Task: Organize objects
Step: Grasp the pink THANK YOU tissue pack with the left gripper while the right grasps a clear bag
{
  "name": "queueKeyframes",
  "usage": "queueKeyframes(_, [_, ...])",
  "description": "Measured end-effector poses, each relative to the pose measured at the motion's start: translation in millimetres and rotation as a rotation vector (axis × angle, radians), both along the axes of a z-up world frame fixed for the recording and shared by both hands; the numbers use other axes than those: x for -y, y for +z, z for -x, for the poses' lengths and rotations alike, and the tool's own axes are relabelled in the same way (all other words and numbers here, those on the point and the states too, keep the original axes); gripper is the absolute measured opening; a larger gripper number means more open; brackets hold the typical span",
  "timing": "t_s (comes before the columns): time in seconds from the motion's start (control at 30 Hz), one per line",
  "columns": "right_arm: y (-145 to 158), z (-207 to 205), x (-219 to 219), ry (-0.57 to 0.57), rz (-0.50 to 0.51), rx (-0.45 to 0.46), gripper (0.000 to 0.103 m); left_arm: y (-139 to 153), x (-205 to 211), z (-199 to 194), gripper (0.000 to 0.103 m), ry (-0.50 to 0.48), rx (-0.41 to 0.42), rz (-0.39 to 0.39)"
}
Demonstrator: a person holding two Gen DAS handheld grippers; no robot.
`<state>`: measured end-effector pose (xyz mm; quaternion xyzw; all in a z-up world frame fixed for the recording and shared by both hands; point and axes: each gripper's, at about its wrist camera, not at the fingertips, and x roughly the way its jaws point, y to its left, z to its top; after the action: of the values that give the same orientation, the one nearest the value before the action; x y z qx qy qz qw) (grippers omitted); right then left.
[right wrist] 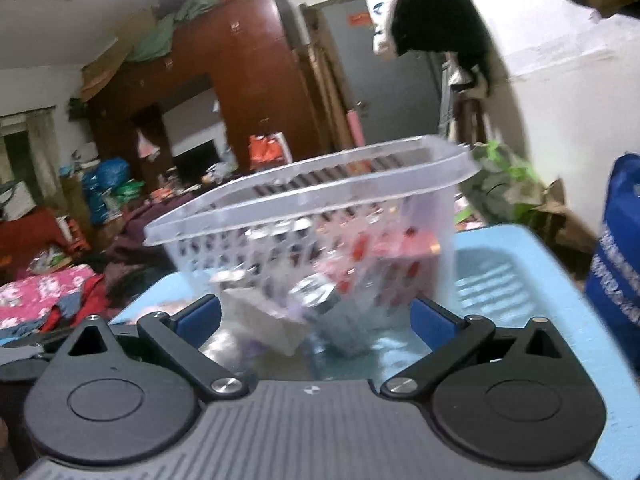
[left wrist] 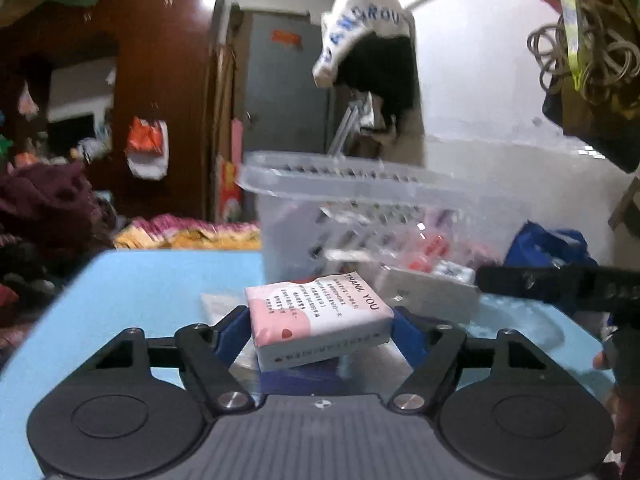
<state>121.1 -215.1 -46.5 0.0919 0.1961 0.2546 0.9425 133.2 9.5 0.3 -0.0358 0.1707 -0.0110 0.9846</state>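
My left gripper (left wrist: pixel 320 326) is shut on a pink and white tissue pack (left wrist: pixel 316 316) printed "THANK YOU", held just above the light blue table (left wrist: pixel 152 280). Behind it stands a clear plastic basket (left wrist: pixel 360 184) holding several small packets. A white box (left wrist: pixel 432 292) lies at the basket's foot. My right gripper (right wrist: pixel 316 316) is open and empty, with its blue fingers spread before the same basket (right wrist: pixel 312 192). A white packet (right wrist: pixel 264 316) and a grey wrapped item (right wrist: pixel 340 320) lie between the fingers on the table (right wrist: pixel 520 272). The right gripper's black arm shows in the left wrist view (left wrist: pixel 560 284).
A blue bag (right wrist: pixel 620 264) stands at the table's right edge, also in the left wrist view (left wrist: pixel 548 248). A hanging white and black garment (left wrist: pixel 372 48) is above the basket. Clothes and a bed (right wrist: pixel 44 292) lie to the left, a brown wardrobe (right wrist: pixel 248 80) behind.
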Motion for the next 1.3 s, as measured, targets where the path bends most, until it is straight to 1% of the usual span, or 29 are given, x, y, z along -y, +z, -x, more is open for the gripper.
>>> queueKeyframes(0.07, [-4.4, -1.7, -10.4, 0.034, 0.031, -0.017, 0.101, 1.1, -9.2, 7.0, 0.079, 0.000, 0.010, 0.008])
queueKeyframes(0.13, [-8.3, -3.2, -21.3, 0.057, 0.059, -0.025, 0.094, 1.5, -16.3, 10.6, 0.079, -0.011, 0.011, 0.016])
queueKeyframes(0.2, [-11.0, -6.4, -27.0, 0.080, 0.057, -0.043, 0.086, -1.0, -21.6, 11.4, 0.079, -0.010, 0.012, 0.019])
queueKeyframes(0.33, [-15.7, -14.6, -29.6, 0.085, 0.039, -0.070, 0.082, -7.9, -29.2, 8.7, 0.079, -0.017, 0.002, 0.063])
queueKeyframes(0.37, [-16.4, -15.2, -28.5, 0.085, 0.037, -0.072, 0.078, -8.9, -30.2, 8.6, 0.079, -0.020, 0.002, 0.069])
queueKeyframes(0.47, [-17.9, -10.8, -21.4, 0.110, 0.010, -0.055, 0.043, -12.2, -31.2, 9.3, 0.079, -0.029, 0.007, 0.073])
queueKeyframes(0.5, [-18.9, -9.3, -19.0, 0.121, -0.003, -0.054, 0.041, -13.1, -31.1, 9.9, 0.079, -0.032, 0.010, 0.077])
queueKeyframes(0.6, [-18.4, -2.8, -15.9, 0.126, 0.004, -0.020, 0.037, -14.0, -30.4, 11.3, 0.079, -0.043, 0.020, 0.078])
queueKeyframes(0.8, [-20.2, 19.1, -3.8, 0.125, -0.010, 0.019, 0.035, -16.4, -29.8, 15.8, 0.079, -0.053, 0.032, 0.073])
queueKeyframes(0.9, [-24.4, 38.9, 6.6, 0.114, 0.015, 0.039, 0.035, -17.8, -28.3, 19.4, 0.079, -0.053, 0.039, 0.066])
queueKeyframes(1.0, [-30.9, 52.6, 8.2, 0.096, 0.063, 0.052, 0.036, -18.6, -25.0, 22.7, 0.079, -0.057, 0.047, 0.056])
queueKeyframes(1.07, [-34.6, 56.9, 4.9, 0.089, 0.098, 0.061, 0.039, -19.6, -21.4, 24.7, 0.079, -0.067, 0.052, 0.043])
queueKeyframes(1.17, [-37.3, 53.6, -0.4, 0.089, 0.109, 0.071, 0.059, -21.2, -18.1, 26.4, 0.079, -0.068, 0.060, 0.022])
queueKeyframes(1.27, [-36.4, 48.4, -9.0, 0.095, 0.136, 0.072, 0.057, -20.6, -19.2, 26.8, 0.079, -0.075, 0.062, 0.026])
queueKeyframes(1.3, [-37.4, 48.1, -11.3, 0.100, 0.144, 0.069, 0.047, -20.8, -20.3, 27.4, 0.079, -0.077, 0.062, 0.028])
